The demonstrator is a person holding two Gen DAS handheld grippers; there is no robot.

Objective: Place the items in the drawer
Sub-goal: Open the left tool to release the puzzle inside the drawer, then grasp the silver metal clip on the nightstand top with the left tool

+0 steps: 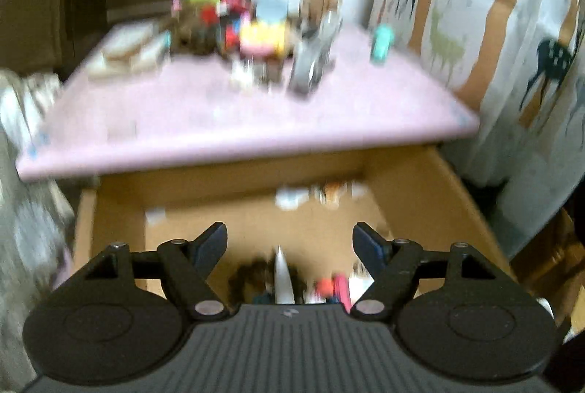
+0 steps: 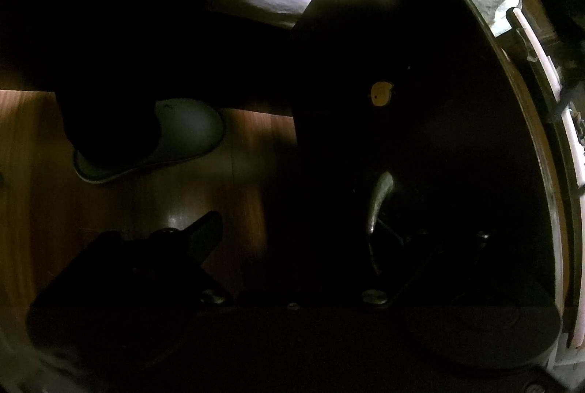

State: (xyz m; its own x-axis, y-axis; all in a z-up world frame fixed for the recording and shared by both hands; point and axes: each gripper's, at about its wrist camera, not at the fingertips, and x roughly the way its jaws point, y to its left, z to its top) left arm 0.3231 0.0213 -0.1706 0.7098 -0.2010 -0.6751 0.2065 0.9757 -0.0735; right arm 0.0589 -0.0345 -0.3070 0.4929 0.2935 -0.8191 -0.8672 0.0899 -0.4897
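Left hand-held gripper [image 1: 290, 239] gapes over the drawer [image 1: 420, 181]; right view shows only dark floor [image 2: 120, 210], its gripper unreadable.

Pink tabletop [image 1: 234, 133], deer-patterned curtain [image 1: 512, 38]

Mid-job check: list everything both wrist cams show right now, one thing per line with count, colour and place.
table: one, pink top, above the drawer.
drawer: one, tan, pulled open under the table.
items in drawer: several, blurred, white, red, pink and dark, at its back and near edge.
toy pile: many, mixed bright colours, far middle of the table; too blurred to count.
grey object: one, right of the pile.
teal object: one, far right of the table.
deer curtain: one, white with brown trees, right.
wooden floor: brown, below the right gripper.
slipper: one, grey, on the floor.
left gripper: open, empty, over the drawer.
right gripper: very dark; state unclear.
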